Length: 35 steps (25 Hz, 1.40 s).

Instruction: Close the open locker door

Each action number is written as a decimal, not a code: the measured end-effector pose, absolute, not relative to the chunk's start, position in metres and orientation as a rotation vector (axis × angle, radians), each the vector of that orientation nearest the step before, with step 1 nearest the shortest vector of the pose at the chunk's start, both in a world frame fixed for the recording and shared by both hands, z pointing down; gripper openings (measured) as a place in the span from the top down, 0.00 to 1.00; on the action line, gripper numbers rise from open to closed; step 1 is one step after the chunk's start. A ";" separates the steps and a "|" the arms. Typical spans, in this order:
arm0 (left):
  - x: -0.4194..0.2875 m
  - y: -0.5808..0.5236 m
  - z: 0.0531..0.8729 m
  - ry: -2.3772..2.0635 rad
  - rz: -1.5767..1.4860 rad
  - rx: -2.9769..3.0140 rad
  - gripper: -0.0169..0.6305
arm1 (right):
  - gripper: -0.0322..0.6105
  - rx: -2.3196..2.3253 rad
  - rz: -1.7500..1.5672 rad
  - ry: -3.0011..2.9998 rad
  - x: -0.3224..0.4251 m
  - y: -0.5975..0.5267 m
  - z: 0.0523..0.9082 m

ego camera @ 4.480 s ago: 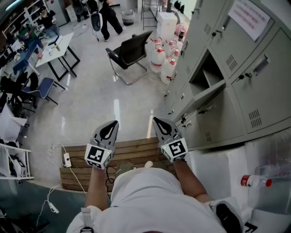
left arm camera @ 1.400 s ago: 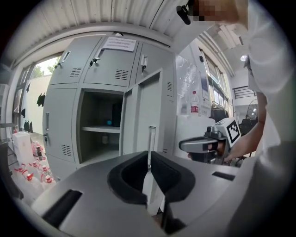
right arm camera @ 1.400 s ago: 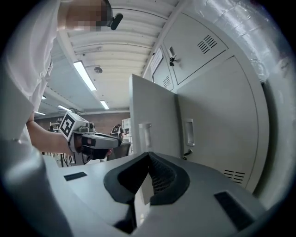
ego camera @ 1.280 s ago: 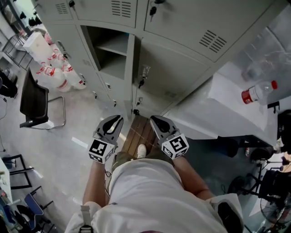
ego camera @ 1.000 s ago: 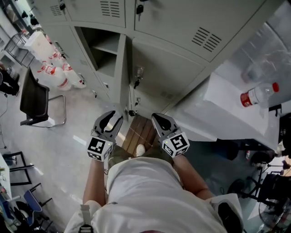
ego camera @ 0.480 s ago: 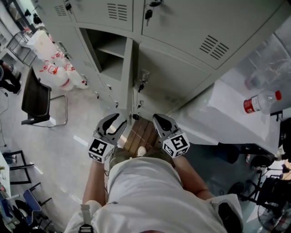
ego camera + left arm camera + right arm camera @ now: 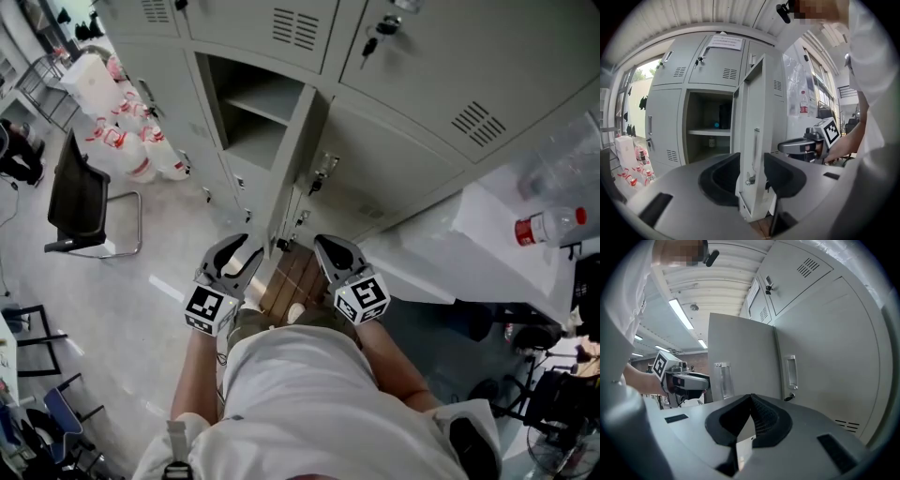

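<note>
1. While the task is not yet done, the locker door [image 7: 292,155] stands swung out from the right side of the open compartment [image 7: 251,112]. It is edge-on to the person and roughly square to the locker front.
2. Contents of the open compartment: interior fully exposed, one shelf [image 7: 710,132] across it, and small items at the back too dim to name.
3. Entry, left gripper [image 7: 236,251]: held out in front of the open compartment, on the door's inner-face side.
   - Its jaws have just been opening and stand wide apart.
   - In the left gripper view the door's free edge [image 7: 752,140] lines up with the gap.
   - No pad presses on the door, and whether that edge sits between the jaws or beyond them cannot be told.
4. Entry, right gripper [image 7: 330,249]: held right of the open compartment, on the door's outer-face side. Its jaws are closed together with nothing in them, and no contact with the door shows.
5. Done, as judged: the approach only, with a gripper on either side of the door.
6. Left, as judged: the whole swing back onto the open compartment, likely by a push on the outer face until the door sits flush.
</note>
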State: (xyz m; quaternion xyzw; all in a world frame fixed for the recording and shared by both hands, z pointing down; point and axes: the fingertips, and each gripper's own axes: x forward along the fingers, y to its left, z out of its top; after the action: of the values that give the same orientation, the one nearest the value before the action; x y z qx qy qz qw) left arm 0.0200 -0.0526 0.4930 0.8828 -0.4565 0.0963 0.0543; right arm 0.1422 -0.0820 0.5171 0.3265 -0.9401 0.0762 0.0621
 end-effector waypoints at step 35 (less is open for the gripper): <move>-0.050 -0.084 0.504 -1.162 0.171 2.731 0.74 | 0.93 1.138 0.218 -2.727 0.069 -0.090 0.526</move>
State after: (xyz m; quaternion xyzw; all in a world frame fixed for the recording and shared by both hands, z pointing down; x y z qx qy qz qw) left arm -0.0500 -0.0839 0.5040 0.9153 -0.3896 0.0573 0.0841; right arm 0.0687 -0.0902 0.5259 0.3825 -0.9167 0.0735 0.0893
